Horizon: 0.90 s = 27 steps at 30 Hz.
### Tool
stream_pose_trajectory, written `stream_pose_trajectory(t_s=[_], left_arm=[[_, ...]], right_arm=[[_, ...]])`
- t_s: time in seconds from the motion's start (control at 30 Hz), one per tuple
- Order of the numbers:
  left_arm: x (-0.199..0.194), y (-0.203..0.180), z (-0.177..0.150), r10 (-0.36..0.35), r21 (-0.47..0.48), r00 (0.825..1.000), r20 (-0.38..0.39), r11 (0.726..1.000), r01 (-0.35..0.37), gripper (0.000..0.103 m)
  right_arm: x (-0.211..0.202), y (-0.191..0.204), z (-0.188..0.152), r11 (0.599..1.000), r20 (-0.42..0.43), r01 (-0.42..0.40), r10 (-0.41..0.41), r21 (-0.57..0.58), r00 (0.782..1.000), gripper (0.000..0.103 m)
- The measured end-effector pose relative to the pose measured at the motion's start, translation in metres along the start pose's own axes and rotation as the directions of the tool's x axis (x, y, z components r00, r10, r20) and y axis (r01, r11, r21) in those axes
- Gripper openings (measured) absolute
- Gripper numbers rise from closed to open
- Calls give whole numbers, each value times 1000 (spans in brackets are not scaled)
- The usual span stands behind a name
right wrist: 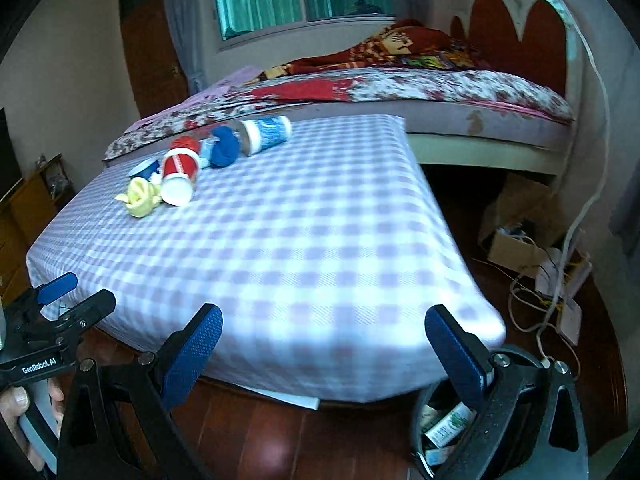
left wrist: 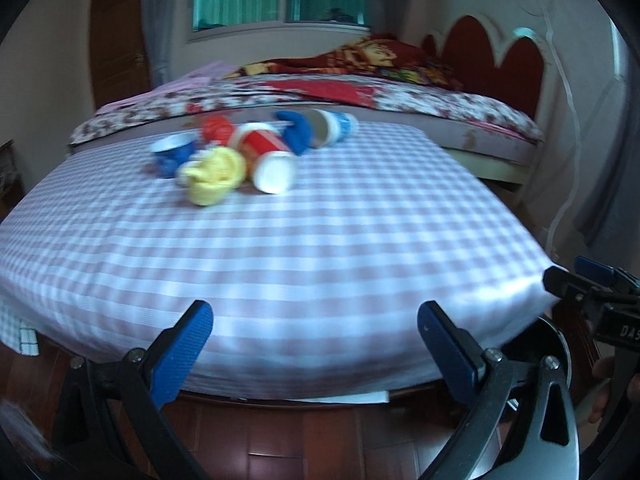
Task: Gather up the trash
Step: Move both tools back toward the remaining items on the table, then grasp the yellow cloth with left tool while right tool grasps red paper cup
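Observation:
A pile of trash lies on the far part of the checked tablecloth: a yellow crumpled wad, a red paper cup on its side, a blue cup, a red wad, a blue wad and a blue-and-white cup. The right wrist view shows the same red cup, yellow wad and blue-and-white cup. My left gripper hangs open at the table's near edge, far from the pile. My right gripper is open too, at the near right corner, holding nothing.
A black bin with wrappers inside stands on the wooden floor below the right gripper. A cardboard box, cables and a power strip lie to the right. A bed runs behind the table. A hand holds the left gripper's handle.

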<state>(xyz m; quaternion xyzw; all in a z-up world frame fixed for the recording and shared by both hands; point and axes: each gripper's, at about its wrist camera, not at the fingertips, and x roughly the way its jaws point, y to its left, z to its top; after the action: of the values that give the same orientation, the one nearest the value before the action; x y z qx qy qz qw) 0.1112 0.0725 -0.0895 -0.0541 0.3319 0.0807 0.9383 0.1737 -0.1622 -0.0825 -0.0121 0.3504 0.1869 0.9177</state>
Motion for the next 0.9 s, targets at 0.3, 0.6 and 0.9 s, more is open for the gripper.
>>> stream_pose_trajectory(t_s=[0.3,0.6,0.9], left_arm=[[17,77,22,127,-85,992,11,988,-126,102],[46,115,38,127,-115,992,2,985,-126,99],[69,137,51,122,-122,992,-15,985,-123,99]], right_arm=[[52,78,52,986,17,-116,119,-118,993,102],[127,150,89,955,-100,-167,147,-243,984,99],[186,185,113,939,-168,-230,191,-255,967,84]])
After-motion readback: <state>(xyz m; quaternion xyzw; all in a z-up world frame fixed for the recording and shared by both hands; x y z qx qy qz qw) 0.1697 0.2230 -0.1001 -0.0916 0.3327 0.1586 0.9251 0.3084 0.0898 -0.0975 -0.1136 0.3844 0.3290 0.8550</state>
